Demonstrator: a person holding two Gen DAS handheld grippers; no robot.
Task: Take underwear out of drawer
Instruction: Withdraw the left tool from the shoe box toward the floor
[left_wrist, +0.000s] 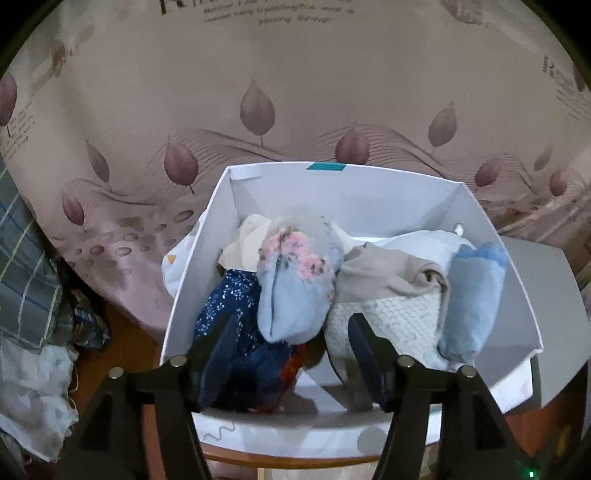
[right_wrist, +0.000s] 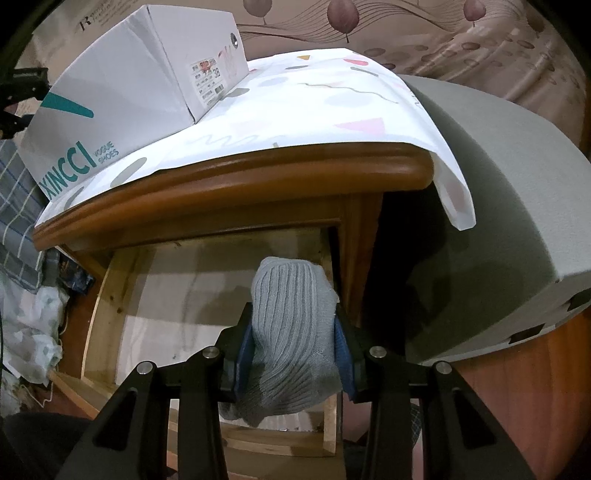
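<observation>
White card makes the box (left_wrist: 207, 236) that the left gripper (left_wrist: 291, 325) looks down into. Its jaws stand wide apart and hold nothing. No earlier picture is here to compare. Between the two tips, toward 12 o'clock, lies a pale blue roll (left_wrist: 295, 284) with pink flowers. At 9 o'clock from that roll is a dark blue dotted cloth (left_wrist: 229, 314). At 3 o'clock lie a beige piece (left_wrist: 391, 273) and a white patterned piece (left_wrist: 399, 321), and past them a light blue roll (left_wrist: 472, 306) leans by the box's right wall.

The right gripper (right_wrist: 295, 328) is closed on a grey ribbed roll (right_wrist: 291, 325), with both blue pads pressing its sides. The roll hangs over the open wooden drawer (right_wrist: 107, 288), near its right side. At 12 o'clock is the table edge (right_wrist: 236, 184) with a spotted sheet (right_wrist: 332, 107) on top. At 10 o'clock the same box (right_wrist: 118, 88) stands on that sheet. A grey block (right_wrist: 498, 192) sits at 3 o'clock.
</observation>
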